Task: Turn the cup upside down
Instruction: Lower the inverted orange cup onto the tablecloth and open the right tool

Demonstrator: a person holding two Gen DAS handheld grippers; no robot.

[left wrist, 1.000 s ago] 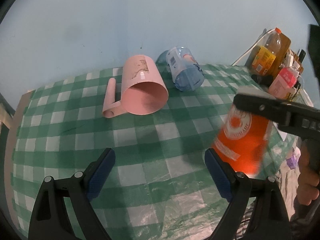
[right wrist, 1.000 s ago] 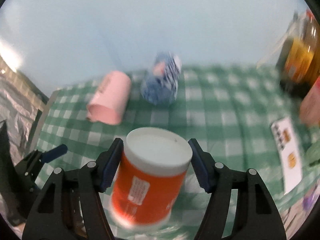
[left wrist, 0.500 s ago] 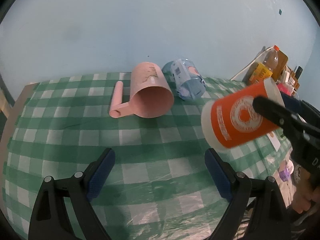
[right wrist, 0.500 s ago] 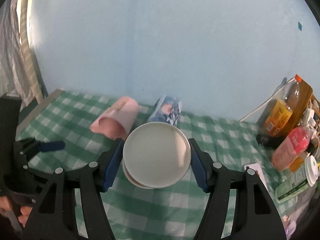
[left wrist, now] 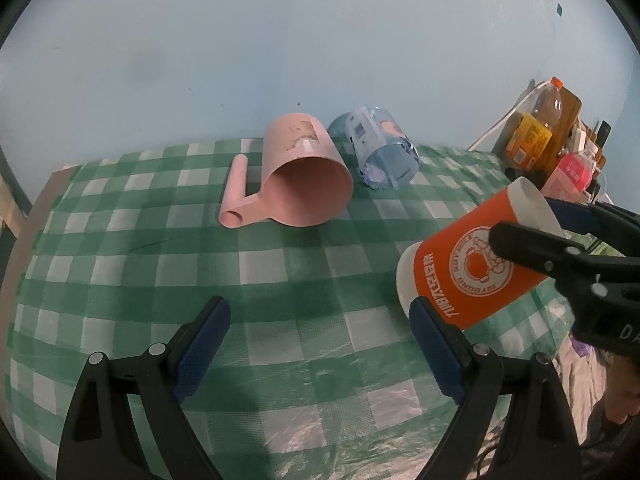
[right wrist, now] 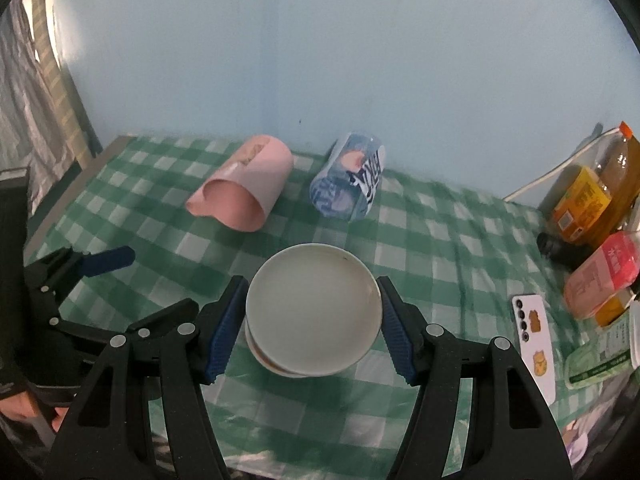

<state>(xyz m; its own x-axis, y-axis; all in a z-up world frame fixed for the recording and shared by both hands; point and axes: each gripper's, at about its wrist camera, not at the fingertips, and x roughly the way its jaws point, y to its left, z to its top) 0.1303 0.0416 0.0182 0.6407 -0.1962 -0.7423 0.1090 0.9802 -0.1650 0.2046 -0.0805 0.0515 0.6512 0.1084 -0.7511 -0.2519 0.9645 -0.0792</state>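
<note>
Right wrist: orange cup (right wrist: pixel 312 314) tilted, clamped, inside hidden

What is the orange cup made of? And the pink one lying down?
The orange cup looks like paper: matte printed wall, white rolled rim, plain white inside. The pink cup looks like hard plastic: smooth, slightly shiny, with a moulded tube handle. Its worn sticker is probably paper.

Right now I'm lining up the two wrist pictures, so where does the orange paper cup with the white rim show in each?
Left wrist view: the orange paper cup is at right of centre, tilted, clamped in the right gripper.
Right wrist view: it fills the lower centre, its white end facing the camera, between the blue pads.
Shared landmark: the pink plastic mug lying on its side behind it.
</note>
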